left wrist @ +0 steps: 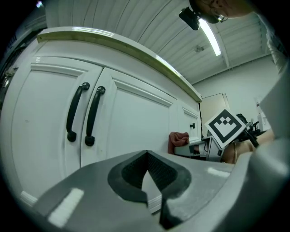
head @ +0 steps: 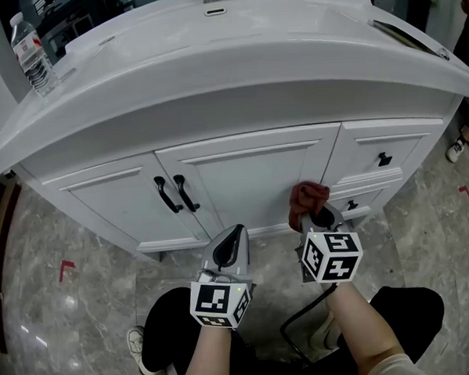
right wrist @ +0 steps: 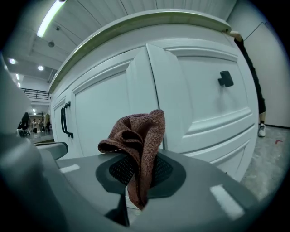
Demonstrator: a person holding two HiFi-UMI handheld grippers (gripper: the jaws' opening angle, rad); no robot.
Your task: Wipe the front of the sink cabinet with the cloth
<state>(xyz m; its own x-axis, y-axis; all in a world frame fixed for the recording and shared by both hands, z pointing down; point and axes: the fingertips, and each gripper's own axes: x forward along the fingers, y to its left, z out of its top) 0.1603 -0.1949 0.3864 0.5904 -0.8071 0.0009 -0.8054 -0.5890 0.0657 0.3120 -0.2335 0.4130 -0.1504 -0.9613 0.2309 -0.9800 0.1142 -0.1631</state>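
Observation:
The white sink cabinet (head: 242, 174) fills the head view, with two doors and black handles (head: 176, 194). A reddish-brown cloth (head: 308, 199) is bunched against the cabinet front near the lower right of the right door. My right gripper (head: 313, 215) is shut on the cloth (right wrist: 138, 140), which hangs from between the jaws just short of the door (right wrist: 113, 113). My left gripper (head: 230, 242) is shut with nothing in it, held a little off the cabinet base below the door handles (left wrist: 84, 113). The cloth (left wrist: 178, 141) shows to its right.
A clear water bottle (head: 33, 56) stands on the countertop's left end. Drawers with black knobs (head: 384, 159) sit right of the doors. Marble floor (head: 68, 309) surrounds the cabinet. The person's knees (head: 171, 327) are just behind the grippers. A black cable (head: 304, 312) trails below the right gripper.

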